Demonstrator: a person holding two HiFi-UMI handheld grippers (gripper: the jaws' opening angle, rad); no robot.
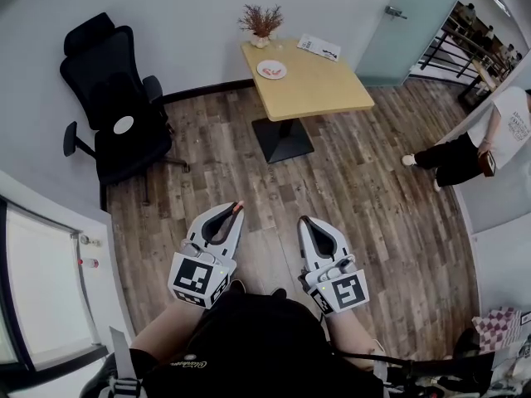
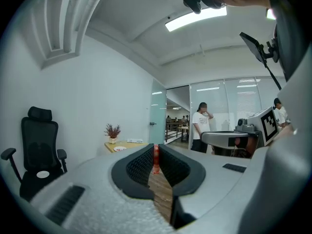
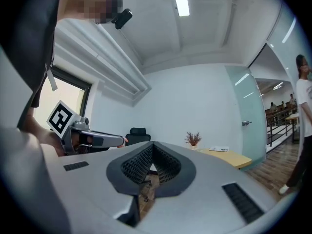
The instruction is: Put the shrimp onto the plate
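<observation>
Jaws of the left gripper (image 1: 236, 214) pinched a small red shrimp (image 2: 156, 158) at their tips, right gripper (image 1: 305, 220) just beside it, jaws pressed together and empty, round white plate (image 1: 271, 70) well ahead on a square light-wood table (image 1: 323, 85), black office chair (image 1: 116, 110) to its left.

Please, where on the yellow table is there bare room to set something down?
The near half of the table is bare, from the plate to the near edge, and so is the right side below the paper. The far edge is crowded: the plant, plate and paper sit there.
</observation>
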